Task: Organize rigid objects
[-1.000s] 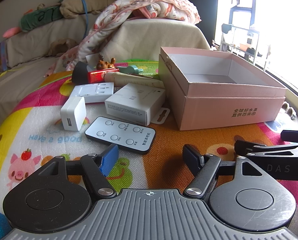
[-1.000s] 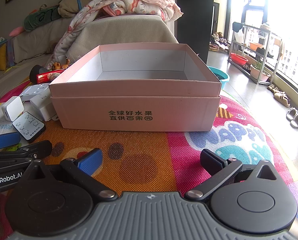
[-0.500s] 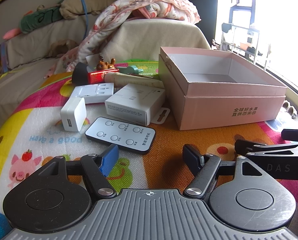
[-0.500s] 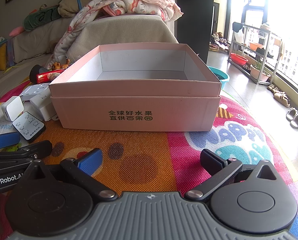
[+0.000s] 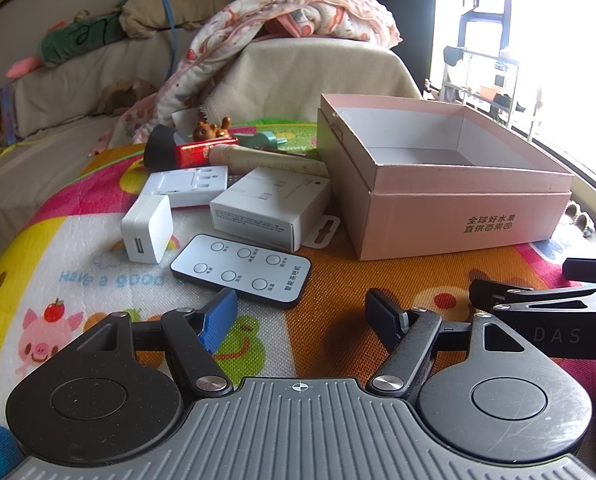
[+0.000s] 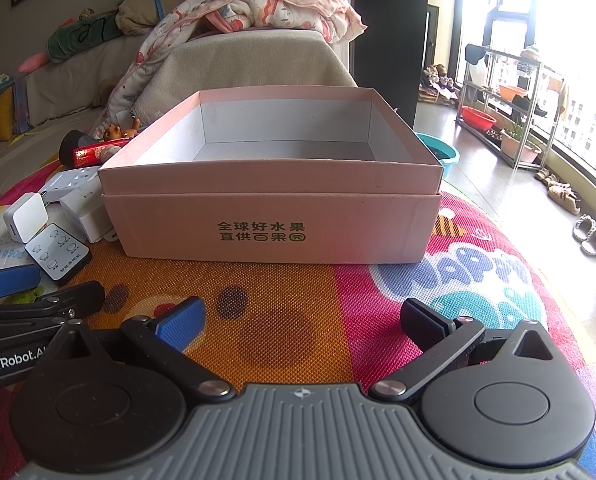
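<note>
1. My left gripper (image 5: 302, 312) sat at the bottom centre of its frame, jaws spread wide with nothing between them, low over the colourful play mat (image 5: 338, 280).
2. My right gripper (image 6: 302, 318) was likewise released and empty at the bottom of its own frame.
3. Just beyond my left blue fingertip lay the grey remote control (image 5: 241, 269), flat on the mat.
4. Left of it stood a white USB charger (image 5: 147, 229); behind the remote was a white carton (image 5: 270, 208), with a white power strip (image 5: 186, 184) farther back.
5. The open pink cardboard box (image 6: 272, 222) filled mid-frame in the right view, its inside bare.
6. Farthest, in the upper left, lay a red tube (image 5: 196, 151) and a small brown figurine (image 5: 212, 130).
</note>
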